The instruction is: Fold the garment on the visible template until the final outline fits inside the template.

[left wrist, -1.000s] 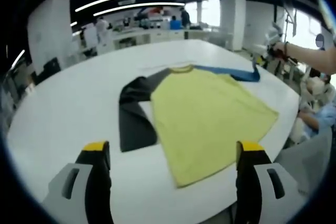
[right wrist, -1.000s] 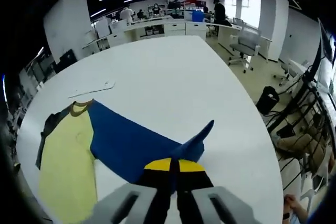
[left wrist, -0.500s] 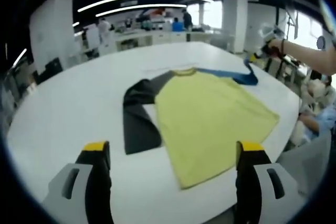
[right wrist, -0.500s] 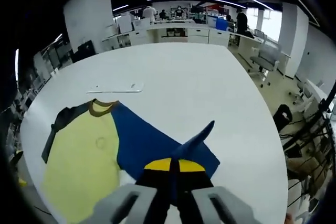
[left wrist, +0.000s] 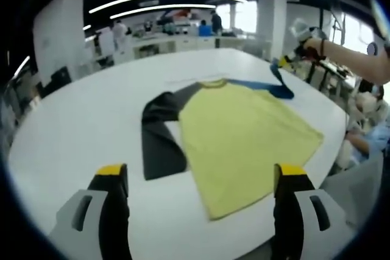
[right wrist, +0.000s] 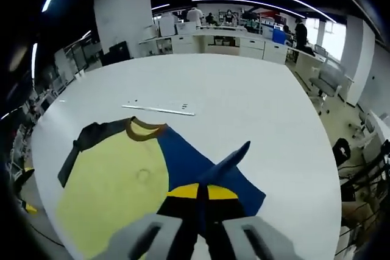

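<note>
A T-shirt with a yellow body (left wrist: 241, 135), one dark grey sleeve (left wrist: 159, 138) and one blue sleeve (left wrist: 268, 87) lies flat on the white round table (left wrist: 73, 132). My left gripper (left wrist: 201, 178) hovers open at the near table edge, short of the shirt's hem. In the right gripper view the yellow body (right wrist: 116, 199) is at lower left and the blue sleeve (right wrist: 195, 165) runs up to my right gripper (right wrist: 202, 192), which is shut on the sleeve's end and holds it lifted. A thin pale template line (right wrist: 159, 109) lies just beyond the collar (right wrist: 145, 131).
A person's arm (left wrist: 353, 62) carries the right gripper at the table's far right. Desks, chairs and people stand in the room behind (right wrist: 244, 31). A seated person (left wrist: 365, 138) is at the right edge. Bare white tabletop spreads left of and beyond the shirt.
The right gripper has carried the blue sleeve end higher and inward toward the shirt body; its view has swung so the shirt sits more centrally. The left gripper has stayed put.
</note>
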Available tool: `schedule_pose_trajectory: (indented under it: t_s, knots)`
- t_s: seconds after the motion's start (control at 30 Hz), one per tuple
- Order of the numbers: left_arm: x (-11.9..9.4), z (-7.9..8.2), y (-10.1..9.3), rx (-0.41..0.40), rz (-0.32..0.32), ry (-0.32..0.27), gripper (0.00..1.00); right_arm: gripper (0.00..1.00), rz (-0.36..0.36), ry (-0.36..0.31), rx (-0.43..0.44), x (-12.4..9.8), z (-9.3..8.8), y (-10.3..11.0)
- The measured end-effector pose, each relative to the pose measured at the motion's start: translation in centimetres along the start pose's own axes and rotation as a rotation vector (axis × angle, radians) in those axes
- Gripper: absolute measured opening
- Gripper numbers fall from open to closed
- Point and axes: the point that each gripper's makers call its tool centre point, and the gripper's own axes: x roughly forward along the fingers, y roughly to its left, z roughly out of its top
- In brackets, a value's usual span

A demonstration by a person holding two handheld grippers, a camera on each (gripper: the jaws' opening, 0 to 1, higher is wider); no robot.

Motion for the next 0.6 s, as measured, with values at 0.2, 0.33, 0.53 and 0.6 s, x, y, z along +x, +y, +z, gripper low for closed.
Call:
schedule_pose_trajectory:
  t_s: [0.2, 0.33, 0.53, 0.6]
  knots:
    - [0.0, -0.1, -0.6, 0.002, -0.013, 0.007, 0.95, 0.00, 0.032, -0.003, -0.025, 0.7, 1.0, 2.0]
    - [-0.1, -0.3, -0.8, -0.003, -0.014, 0.013, 0.95, 0.00, 0.048, 0.007, -0.040, 1.2, 1.4, 3.2]
    - [-0.1, -0.5, -1.0, 0.004, -0.024, 0.023, 0.95, 0.00, 0.100, 0.018, -0.050, 2.2, 2.3, 5.4]
    - [0.0, -0.5, -1.0, 0.006, -0.025, 0.026, 0.95, 0.00, 0.117, 0.022, -0.053, 2.4, 2.6, 6.4]
